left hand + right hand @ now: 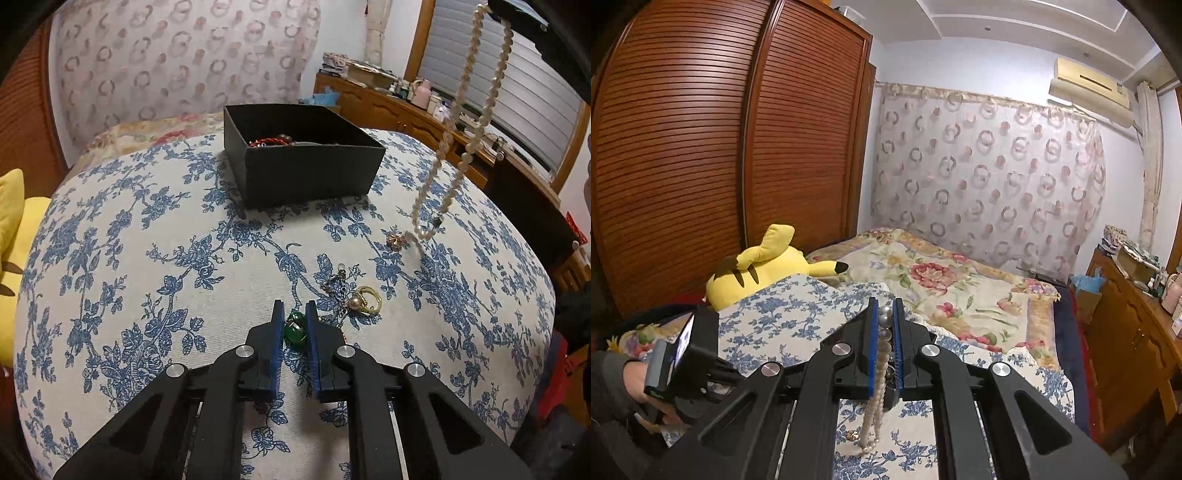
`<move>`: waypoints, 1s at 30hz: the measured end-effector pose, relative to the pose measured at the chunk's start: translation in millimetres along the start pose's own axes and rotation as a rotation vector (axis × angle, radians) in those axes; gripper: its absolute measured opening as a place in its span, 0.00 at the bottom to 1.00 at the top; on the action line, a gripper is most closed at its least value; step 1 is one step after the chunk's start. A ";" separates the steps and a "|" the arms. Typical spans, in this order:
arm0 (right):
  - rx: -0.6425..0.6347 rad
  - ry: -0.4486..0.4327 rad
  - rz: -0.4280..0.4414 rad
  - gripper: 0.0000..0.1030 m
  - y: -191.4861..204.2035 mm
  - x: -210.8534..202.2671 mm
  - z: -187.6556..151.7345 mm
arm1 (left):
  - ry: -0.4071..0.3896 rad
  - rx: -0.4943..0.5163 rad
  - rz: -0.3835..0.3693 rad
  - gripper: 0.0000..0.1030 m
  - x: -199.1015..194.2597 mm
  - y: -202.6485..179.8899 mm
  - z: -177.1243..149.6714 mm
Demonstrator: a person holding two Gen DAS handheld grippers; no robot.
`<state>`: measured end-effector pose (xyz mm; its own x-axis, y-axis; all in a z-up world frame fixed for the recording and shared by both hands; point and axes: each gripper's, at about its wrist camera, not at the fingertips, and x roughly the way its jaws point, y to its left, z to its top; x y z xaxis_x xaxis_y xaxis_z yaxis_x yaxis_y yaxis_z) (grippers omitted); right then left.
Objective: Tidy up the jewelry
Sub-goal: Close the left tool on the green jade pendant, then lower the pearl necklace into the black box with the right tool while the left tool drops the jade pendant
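Blue-flowered cloth is covering the padded surface I am working over, with a floral bedspread lying beyond it, a patterned curtain hanging behind the bed and a slatted wooden wardrobe standing to the left. A yellow plush toy is lying at the cloth's far left edge.

My left gripper is sitting low over the cloth, its blue pads closing on a green bead piece that is showing between them; I cannot tell whether the bead is lifted off the cloth. Just to the right of the fingers a gold ring with a pearl is lying on the cloth, touching a darker tangled trinket. Farther right a small coppery piece is resting near the low end of the necklace.

My right gripper is clenching a pearl necklace; the strand is running between the pads and hanging down in a loop below them. From the left camera the same necklace is dangling from the upper right, its bottom reaching the cloth beside the coppery piece.

A black open box is sitting on the far part of the cloth, well apart from both grippers, with a red cord bracelet and other beads showing inside.
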<state>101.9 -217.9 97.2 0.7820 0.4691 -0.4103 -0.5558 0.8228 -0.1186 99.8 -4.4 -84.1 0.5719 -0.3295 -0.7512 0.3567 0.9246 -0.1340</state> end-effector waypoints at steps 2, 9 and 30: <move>-0.003 0.007 0.002 0.08 1.3 2.7 -2.1 | 0.005 0.016 0.018 0.11 1.1 -1.1 1.3; -0.010 0.019 0.016 0.08 5.9 6.3 -8.6 | 0.011 0.081 0.042 0.10 3.5 -7.0 2.8; -0.001 -0.042 0.023 0.08 2.8 8.8 16.7 | -0.226 0.026 0.011 0.09 -62.5 0.0 76.5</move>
<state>111.9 -206.1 108.3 0.7803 0.5009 -0.3746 -0.5740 0.8113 -0.1107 120.6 1.5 12.3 0.7258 -0.3565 -0.5883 0.3668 0.9241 -0.1074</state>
